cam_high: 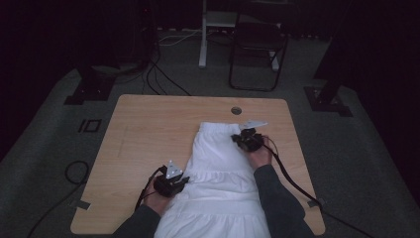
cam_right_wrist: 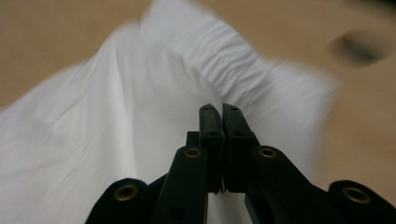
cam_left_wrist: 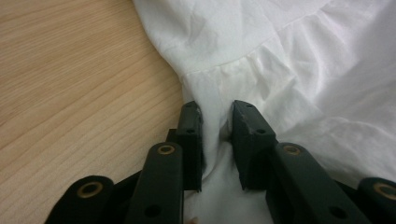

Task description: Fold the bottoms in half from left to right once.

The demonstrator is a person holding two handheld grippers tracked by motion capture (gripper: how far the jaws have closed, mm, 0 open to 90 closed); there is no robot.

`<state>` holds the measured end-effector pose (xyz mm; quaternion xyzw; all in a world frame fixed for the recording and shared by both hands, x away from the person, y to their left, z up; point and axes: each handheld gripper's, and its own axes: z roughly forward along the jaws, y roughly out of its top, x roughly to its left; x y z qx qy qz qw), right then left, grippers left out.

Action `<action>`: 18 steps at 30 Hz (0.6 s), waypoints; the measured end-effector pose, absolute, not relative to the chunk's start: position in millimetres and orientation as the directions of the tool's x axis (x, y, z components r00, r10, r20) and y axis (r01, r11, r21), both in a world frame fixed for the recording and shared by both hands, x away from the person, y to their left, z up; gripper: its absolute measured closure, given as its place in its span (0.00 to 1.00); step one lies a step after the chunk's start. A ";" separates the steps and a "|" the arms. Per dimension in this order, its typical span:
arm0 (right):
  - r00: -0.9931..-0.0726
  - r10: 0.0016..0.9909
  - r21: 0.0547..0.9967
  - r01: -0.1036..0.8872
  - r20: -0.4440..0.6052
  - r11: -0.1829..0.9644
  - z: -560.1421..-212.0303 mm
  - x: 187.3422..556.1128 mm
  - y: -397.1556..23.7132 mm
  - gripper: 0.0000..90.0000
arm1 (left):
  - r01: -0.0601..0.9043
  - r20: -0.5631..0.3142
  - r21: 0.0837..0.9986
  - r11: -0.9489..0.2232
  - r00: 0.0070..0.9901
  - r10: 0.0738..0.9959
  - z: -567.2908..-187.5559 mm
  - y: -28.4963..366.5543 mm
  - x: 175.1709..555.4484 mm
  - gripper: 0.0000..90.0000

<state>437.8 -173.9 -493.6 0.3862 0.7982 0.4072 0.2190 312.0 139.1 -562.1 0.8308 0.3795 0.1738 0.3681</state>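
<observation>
A white garment [cam_high: 218, 173] lies lengthwise down the middle of a wooden table [cam_high: 143, 134], its gathered waistband toward the far edge and its wide lower tiers spilling over the near edge, between the person's forearms. The left hand [cam_high: 157, 201] rests at the garment's left edge, partway up from the near side, with the forearm in a dark sleeve coming in from the near edge. It holds the left gripper [cam_high: 184, 179] level and pointing sideways into the cloth. In the left gripper view, the left gripper's [cam_left_wrist: 217, 112] jaws stand a little apart with a fold of the garment's [cam_left_wrist: 289, 70] edge pinched up between them, just below a gathered seam. The right hand [cam_high: 261, 156] reaches farther up the garment's right side, arm stretched forward, and holds the right gripper [cam_high: 236, 138] beside the waistband [cam_high: 218, 128]. In the blurred right gripper view, the right gripper's [cam_right_wrist: 221, 109] jaws are pressed together over the garment; whether any cloth is caught between them cannot be told. A round hole [cam_high: 236, 110] in the table lies just beyond the waistband.
</observation>
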 end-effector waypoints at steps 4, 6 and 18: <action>-0.517 0.849 0.845 0.403 -0.108 0.353 -478.7 444.2 -189.4 0.98 | 0.494 0.014 0.741 -0.454 0.665 0.747 -561.6 132.8 311.2 0.78; -0.497 0.864 0.807 0.473 -0.087 0.353 -495.8 459.1 -191.2 0.96 | 0.491 0.022 0.739 -0.461 0.666 0.745 -561.1 130.4 310.8 0.75; -0.464 0.885 0.832 0.504 0.034 0.232 -517.7 445.2 -195.3 0.64 | 0.429 0.047 0.793 -0.433 0.665 0.745 -513.1 116.6 359.7 0.63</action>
